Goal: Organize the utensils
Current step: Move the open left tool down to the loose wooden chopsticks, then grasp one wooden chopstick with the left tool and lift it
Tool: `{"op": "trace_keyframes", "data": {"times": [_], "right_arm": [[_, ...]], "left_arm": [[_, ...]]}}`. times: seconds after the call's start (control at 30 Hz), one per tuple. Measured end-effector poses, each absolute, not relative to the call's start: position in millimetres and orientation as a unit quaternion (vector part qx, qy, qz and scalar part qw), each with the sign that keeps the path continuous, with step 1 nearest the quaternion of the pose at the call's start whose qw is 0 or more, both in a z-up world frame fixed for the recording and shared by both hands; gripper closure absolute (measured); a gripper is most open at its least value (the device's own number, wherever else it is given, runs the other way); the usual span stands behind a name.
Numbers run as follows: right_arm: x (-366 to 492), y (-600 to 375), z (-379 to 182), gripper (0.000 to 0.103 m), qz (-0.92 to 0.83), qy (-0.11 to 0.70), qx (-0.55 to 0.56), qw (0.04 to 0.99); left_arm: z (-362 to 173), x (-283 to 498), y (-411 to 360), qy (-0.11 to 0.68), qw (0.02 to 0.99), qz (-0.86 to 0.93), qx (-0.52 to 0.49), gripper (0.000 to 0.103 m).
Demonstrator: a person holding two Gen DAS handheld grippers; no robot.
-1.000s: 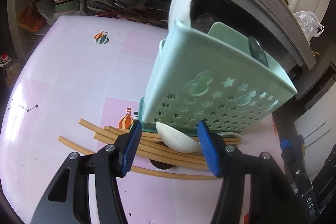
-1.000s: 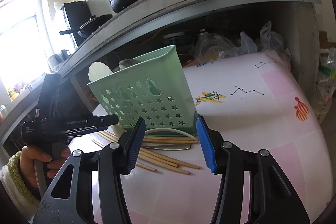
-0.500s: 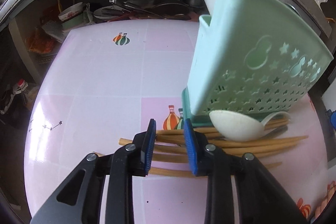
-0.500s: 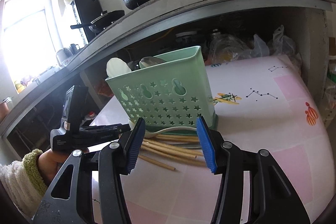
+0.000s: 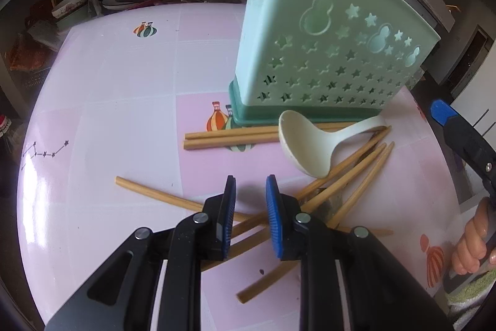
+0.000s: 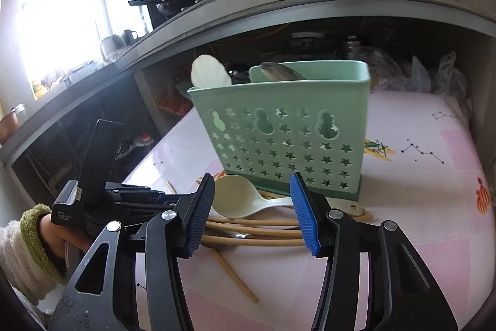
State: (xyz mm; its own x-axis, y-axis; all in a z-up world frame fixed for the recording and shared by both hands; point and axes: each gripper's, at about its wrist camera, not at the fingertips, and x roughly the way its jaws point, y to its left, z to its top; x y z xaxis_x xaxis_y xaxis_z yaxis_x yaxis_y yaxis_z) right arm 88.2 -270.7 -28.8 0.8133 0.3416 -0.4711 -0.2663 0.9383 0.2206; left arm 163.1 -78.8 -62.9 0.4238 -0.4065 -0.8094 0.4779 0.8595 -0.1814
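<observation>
Swung my left gripper [image 5: 248, 191] down over the chopsticks [image 5: 350, 172], jaws just narrowed, nothing gripped. Right gripper [image 6: 252, 207] half open, empty. Spoon [image 5: 305, 145], chopsticks loose on worktop [image 5: 124, 82] at holder's [image 5: 325, 51] six o'clock, mostly undone.

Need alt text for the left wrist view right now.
The left gripper, jaws narrowed with a gap, hangs over scattered chopsticks on a pink table. Behind them, a white ladle lies before a green holder.
</observation>
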Motion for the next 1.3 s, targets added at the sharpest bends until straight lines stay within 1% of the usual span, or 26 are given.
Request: {"op": "trace_keyframes", "data": {"times": [0.2, 0.37, 0.47, 0.6, 0.77, 0.97, 1.17, 1.23, 1.3], "right_arm": [[101, -243, -30, 0.054, 0.185, 0.283, 0.006, 0.941], [97, -235, -34, 0.054, 0.187, 0.300, -0.010, 0.935], [89, -238, -37, 0.054, 0.174, 0.310, -0.009, 0.935], [75, -254, -40, 0.054, 0.144, 0.321, 0.018, 0.936], [57, -285, -45, 0.054, 0.102, 0.339, 0.074, 0.933], [34, -325, -41, 0.054, 0.060, 0.330, 0.130, 0.933], [21, -350, -45, 0.054, 0.044, 0.321, 0.159, 0.932], [19, -354, -48, 0.054, 0.045, 0.321, 0.166, 0.931], [20, -357, -52, 0.054, 0.048, 0.321, 0.172, 0.930]], "left_arm": [[-60, 155, -58, 0.460, 0.848, -0.261, 0.008, 0.084], [-53, 148, -30, 0.447, 0.855, -0.258, -0.061, 0.084], [-46, 131, -22, 0.434, 0.853, -0.281, -0.078, 0.084], [-37, 105, -32, 0.417, 0.835, -0.350, -0.079, 0.084], [-37, 86, -76, 0.402, 0.834, -0.379, 0.004, 0.084], [-37, 85, -136, 0.380, 0.819, -0.408, 0.136, 0.084], [-42, 97, -177, 0.372, 0.795, -0.423, 0.226, 0.084], [-46, 99, -187, 0.379, 0.782, -0.431, 0.244, 0.081], [-52, 101, -196, 0.385, 0.775, -0.426, 0.263, 0.080]]}}
